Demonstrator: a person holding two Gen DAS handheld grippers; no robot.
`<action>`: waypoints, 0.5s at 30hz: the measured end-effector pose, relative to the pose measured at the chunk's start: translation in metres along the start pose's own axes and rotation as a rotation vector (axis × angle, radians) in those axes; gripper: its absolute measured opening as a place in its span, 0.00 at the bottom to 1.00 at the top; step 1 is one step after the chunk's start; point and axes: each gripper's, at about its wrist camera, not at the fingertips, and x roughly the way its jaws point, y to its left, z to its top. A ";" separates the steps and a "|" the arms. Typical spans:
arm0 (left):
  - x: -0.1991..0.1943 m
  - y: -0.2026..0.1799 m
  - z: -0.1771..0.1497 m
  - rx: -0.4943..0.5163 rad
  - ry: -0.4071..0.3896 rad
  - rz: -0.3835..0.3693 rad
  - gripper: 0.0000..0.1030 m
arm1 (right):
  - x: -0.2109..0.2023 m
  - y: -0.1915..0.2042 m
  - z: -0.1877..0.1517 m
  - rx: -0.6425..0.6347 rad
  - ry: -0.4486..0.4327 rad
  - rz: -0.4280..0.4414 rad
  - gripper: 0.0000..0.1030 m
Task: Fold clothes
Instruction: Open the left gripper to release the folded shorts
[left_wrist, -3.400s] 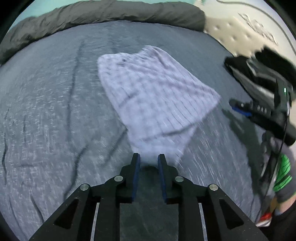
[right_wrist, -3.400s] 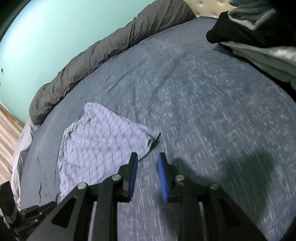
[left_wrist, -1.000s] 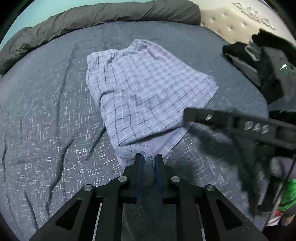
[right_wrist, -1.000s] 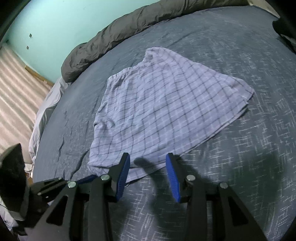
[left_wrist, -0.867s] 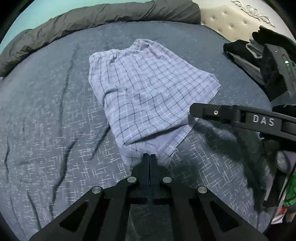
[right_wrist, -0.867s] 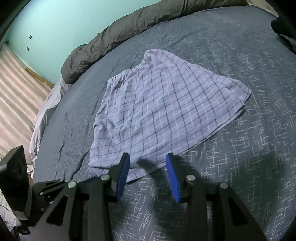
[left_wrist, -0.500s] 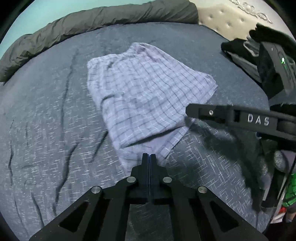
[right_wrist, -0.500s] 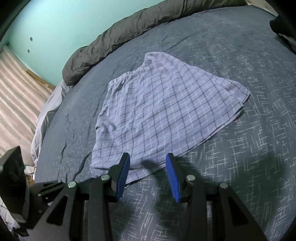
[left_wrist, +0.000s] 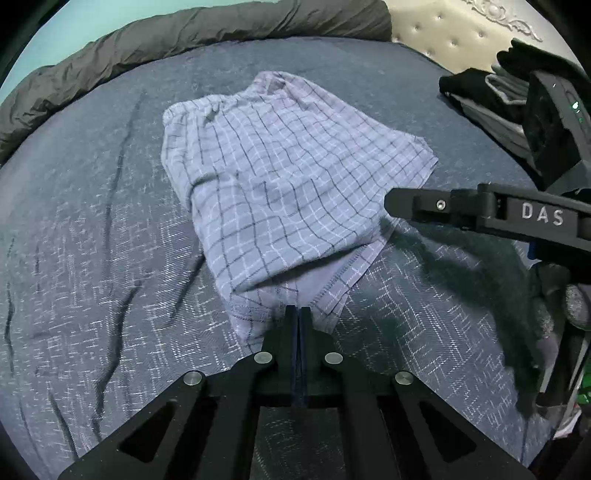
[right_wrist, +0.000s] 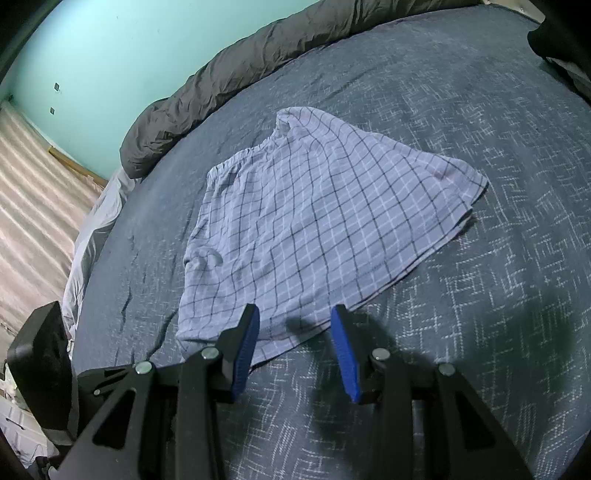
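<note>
Left gripper: jaws fully closed, pads pinching the near hem of the checked shorts at their lowest corner, where a stitched edge shows just ahead of the fingertips. Right gripper: jaws partly open, nothing between the blue pads; it hovers over the same near hem, to the side of the left grip, its shadow falling on the cloth. The shorts lie near the middle of the dark patterned bed sheet, already doubled once along their length, the gathered waistband at the far end toward the rolled grey duvet; a pile of dark clothes sits well apart by the headboard. Judged step: taking both near corners before carrying the hem over to the waistband. Good practice here would be to lower the right gripper until both layers of the hem lie between its pads, close, then lift both hands level and together, so that the fold lands square and the layers do not slide.
</note>
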 end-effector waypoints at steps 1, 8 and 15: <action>-0.003 0.001 0.000 -0.006 -0.006 -0.005 0.00 | 0.000 0.000 0.000 0.001 0.000 0.000 0.39; -0.018 0.004 -0.005 -0.016 -0.008 0.001 0.00 | 0.001 0.002 -0.001 -0.001 0.003 0.003 0.39; -0.007 0.000 -0.002 -0.009 -0.016 0.060 0.17 | 0.001 0.001 0.000 0.004 0.000 0.002 0.39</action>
